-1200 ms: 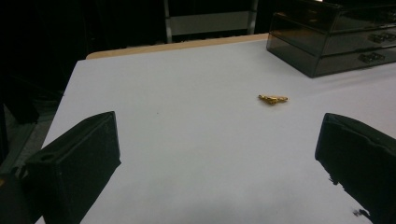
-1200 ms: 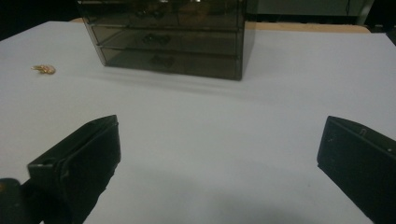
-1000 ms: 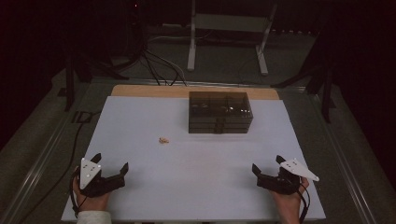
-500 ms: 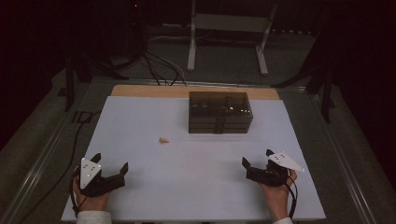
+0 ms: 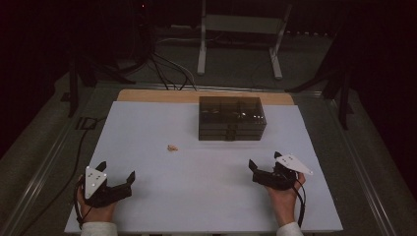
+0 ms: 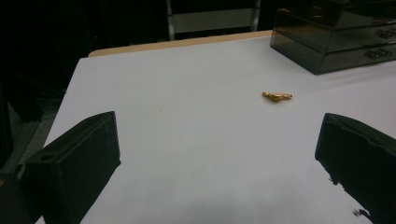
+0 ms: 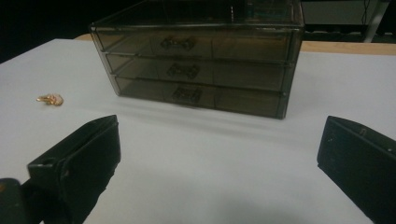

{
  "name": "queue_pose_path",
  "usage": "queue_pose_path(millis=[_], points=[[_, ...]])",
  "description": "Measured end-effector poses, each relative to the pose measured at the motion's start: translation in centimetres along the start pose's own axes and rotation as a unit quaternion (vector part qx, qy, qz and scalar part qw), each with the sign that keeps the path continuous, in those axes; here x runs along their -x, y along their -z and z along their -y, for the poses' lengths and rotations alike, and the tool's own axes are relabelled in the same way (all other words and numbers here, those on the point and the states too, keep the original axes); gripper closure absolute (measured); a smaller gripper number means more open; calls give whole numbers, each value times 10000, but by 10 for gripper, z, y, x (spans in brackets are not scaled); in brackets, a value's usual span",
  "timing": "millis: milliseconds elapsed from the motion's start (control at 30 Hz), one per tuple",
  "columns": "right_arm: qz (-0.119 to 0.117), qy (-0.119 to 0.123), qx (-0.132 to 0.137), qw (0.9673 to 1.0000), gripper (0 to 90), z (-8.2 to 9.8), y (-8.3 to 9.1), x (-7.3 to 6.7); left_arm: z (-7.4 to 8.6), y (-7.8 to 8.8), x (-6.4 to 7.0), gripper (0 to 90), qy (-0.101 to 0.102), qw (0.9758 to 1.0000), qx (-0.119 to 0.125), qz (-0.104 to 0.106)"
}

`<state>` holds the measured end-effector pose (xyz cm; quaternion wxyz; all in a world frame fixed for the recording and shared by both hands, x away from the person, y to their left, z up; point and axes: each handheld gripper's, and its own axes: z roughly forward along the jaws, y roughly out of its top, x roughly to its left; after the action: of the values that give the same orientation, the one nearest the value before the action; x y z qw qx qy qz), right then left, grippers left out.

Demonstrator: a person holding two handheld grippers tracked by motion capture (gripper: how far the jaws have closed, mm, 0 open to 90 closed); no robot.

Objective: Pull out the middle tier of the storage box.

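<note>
While both tools sit wide open and empty near the person's edge of the white table, the work in hand looks like bringing the small gold trinket and the smoked drawer box together. Ahead of the right gripper and close to it stands the box, its three shut drawers facing the jaws, each with a small handle at its middle; the bottom handle lies nearest the tool's line. The trinket lies ahead and to the left of that gripper, and ahead and to the right of the left gripper, well apart from the box. To do the step well, I would judge that the right tool should go straight forward, low and level, so that one handle passes between the spread jaws before they close, then draw back along the drawer's own line and not sideways, since the light box may slide on the smooth top. The left tool could come down over the trinket with its tips close to the surface.
</note>
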<state>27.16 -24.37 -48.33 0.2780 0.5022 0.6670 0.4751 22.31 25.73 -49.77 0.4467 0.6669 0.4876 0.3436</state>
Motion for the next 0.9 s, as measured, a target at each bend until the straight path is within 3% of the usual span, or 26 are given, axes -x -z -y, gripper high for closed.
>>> queue_pose_path(millis=[900], points=[[-12,-41,24,10000,0,-18,-39,-21,0,0,0,11,9,10000,-10,6]])
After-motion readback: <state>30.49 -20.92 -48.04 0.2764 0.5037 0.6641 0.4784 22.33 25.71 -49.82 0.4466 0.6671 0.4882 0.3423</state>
